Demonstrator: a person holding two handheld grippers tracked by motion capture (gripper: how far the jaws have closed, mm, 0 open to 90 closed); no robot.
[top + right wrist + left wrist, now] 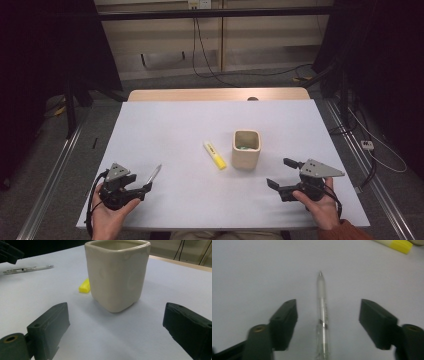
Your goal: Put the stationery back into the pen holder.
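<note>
A clear pen (154, 175) (322, 305) lies on the white table near its front left corner. My left gripper (141, 183) (328, 312) stands open around the pen's rear half, with both pads apart from it. A cream square cup (246, 149) (116, 275) stands upright right of centre, with something green inside. A yellow highlighter (215, 155) (395, 243) (85, 286) lies just left of the cup. My right gripper (281, 173) (117, 322) is open at the front right and points at the cup with nothing between its pads.
The white table top (175, 125) ends in a wooden strip (215, 94) at the far side. Dark frames and cables stand on the floor around it. In the right gripper view the pen (27, 269) and part of the left gripper (8, 252) show far off.
</note>
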